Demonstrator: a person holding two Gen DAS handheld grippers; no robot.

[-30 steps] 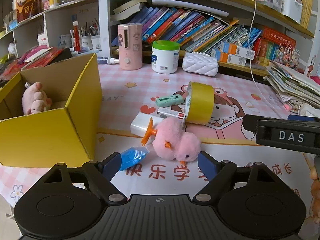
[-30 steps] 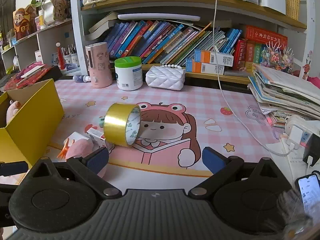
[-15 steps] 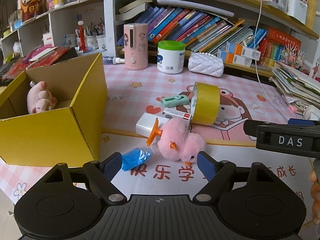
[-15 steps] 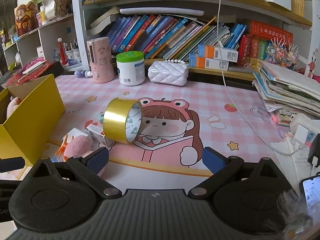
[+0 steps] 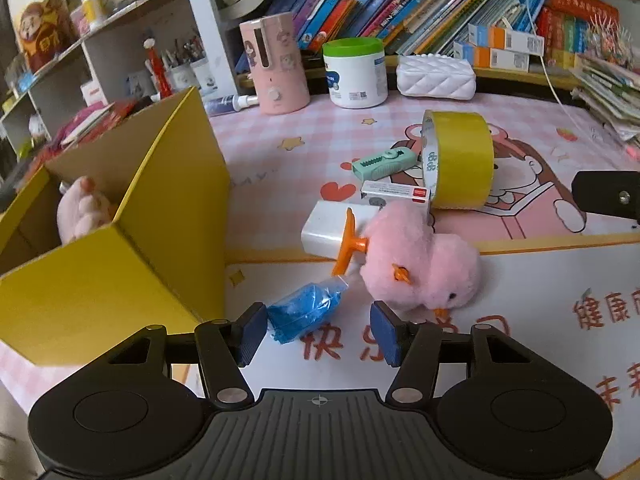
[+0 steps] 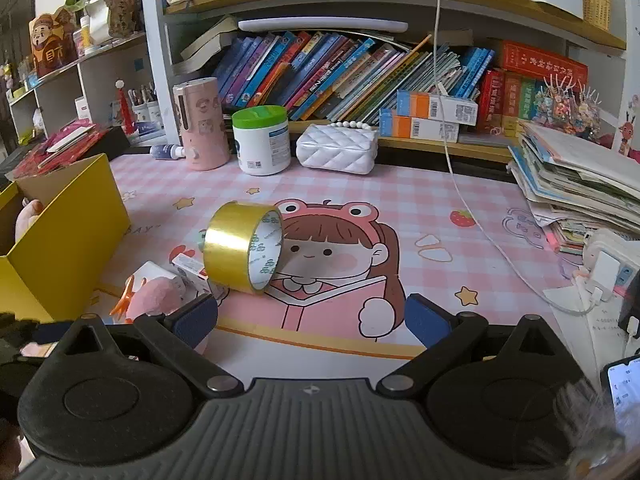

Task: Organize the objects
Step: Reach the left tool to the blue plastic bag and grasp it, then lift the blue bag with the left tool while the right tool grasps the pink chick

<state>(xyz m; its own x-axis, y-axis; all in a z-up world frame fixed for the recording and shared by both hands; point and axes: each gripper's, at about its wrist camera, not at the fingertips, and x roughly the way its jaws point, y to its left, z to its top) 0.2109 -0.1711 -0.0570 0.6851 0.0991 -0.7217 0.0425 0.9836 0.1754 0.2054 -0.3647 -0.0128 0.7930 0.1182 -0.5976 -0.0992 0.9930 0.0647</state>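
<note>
My left gripper (image 5: 316, 338) is open, low over the mat. A blue packet (image 5: 304, 312) lies just inside its left finger. A pink plush chick (image 5: 420, 268) with orange feet lies just beyond the right finger. Behind it are a white charger block (image 5: 324, 232), a small red-and-white box (image 5: 396, 194), a green correction tape (image 5: 380, 162) and a yellow tape roll (image 5: 460, 160). The yellow cardboard box (image 5: 120, 264) stands at the left with a pink plush (image 5: 80, 212) inside. My right gripper (image 6: 312, 314) is open and empty, nearer than the tape roll (image 6: 240, 246).
At the back stand a pink dispenser (image 5: 274, 68), a green-lidded tub (image 5: 354, 72) and a white quilted purse (image 5: 436, 78) below the bookshelf. A paper stack (image 6: 576, 188), a white cable (image 6: 480, 224) and a power strip (image 6: 608, 264) lie at the right.
My left gripper has moved forward and down toward the blue packet and the chick, which now sit close between its fingers. The right gripper has barely moved.
</note>
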